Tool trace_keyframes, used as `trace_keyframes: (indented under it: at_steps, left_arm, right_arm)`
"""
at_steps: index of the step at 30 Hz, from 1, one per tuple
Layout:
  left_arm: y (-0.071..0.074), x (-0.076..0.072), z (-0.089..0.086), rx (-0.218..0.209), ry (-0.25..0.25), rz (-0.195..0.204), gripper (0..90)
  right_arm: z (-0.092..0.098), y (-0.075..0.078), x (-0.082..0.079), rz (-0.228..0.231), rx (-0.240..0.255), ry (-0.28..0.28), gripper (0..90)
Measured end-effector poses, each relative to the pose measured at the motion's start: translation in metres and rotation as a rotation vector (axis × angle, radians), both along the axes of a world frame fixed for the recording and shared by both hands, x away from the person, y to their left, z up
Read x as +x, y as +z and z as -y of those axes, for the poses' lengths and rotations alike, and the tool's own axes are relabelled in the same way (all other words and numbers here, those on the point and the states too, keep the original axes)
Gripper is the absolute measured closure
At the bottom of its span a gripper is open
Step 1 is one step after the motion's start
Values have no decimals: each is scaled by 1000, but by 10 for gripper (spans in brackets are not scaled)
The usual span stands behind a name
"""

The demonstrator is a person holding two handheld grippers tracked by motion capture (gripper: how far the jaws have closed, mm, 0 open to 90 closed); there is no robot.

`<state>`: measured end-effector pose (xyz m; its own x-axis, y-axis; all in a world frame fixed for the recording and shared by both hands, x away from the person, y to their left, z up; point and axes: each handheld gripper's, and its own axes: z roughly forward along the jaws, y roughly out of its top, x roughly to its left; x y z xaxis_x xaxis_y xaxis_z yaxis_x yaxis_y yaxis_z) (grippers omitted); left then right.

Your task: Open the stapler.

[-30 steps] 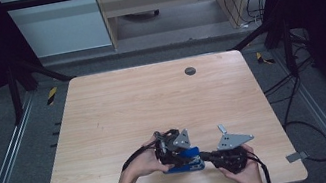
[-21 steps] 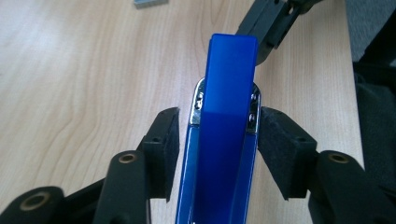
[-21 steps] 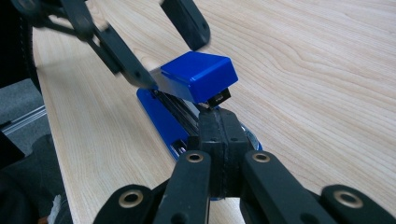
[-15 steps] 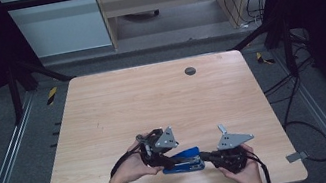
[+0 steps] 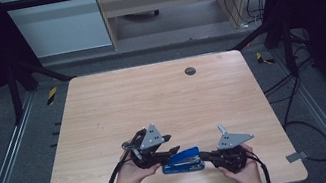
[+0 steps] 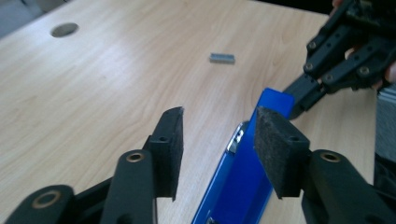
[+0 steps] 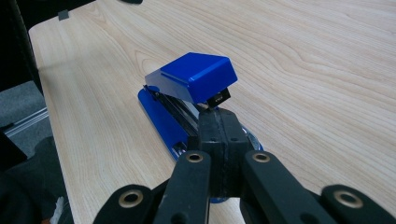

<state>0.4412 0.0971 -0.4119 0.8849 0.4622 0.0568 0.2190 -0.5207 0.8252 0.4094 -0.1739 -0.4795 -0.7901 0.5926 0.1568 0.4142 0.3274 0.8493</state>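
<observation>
A blue stapler (image 5: 183, 160) lies near the table's front edge with its top (image 7: 196, 74) raised off the base (image 7: 156, 116). My right gripper (image 5: 206, 155) is shut, and its closed tips (image 7: 219, 123) rest against the stapler's near end under the raised top. My left gripper (image 5: 173, 151) is open at the stapler's other end. Its jaws have just been closing. In the left gripper view the stapler (image 6: 243, 177) runs between the pads of the left gripper (image 6: 219, 140), close to the right pad (image 6: 275, 154), and neither pad presses on it.
A short strip of staples (image 6: 222, 58) lies on the wooden table (image 5: 152, 98) beyond the stapler. A round cable hole (image 5: 190, 71) sits near the far edge. Both of the person's hands come in over the front edge.
My left gripper has drawn back to the left, off the top of the stapler, and risen a little. The right gripper and the stapler have stayed put.
</observation>
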Motion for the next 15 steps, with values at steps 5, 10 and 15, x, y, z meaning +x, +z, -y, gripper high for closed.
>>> trace_keyframes:
  at_steps: [5,10,15]
  left_arm:
    - [-1,-9,-3,-98,61,28,624]
    - [-12,-28,-7,-157,150,70,719]
    - [-32,-50,-5,-215,221,67,792]
  right_arm:
    - [0,0,0,0,1,3,900]
    - [0,0,0,3,0,7,900]
    - [0,0,0,1,5,7,900]
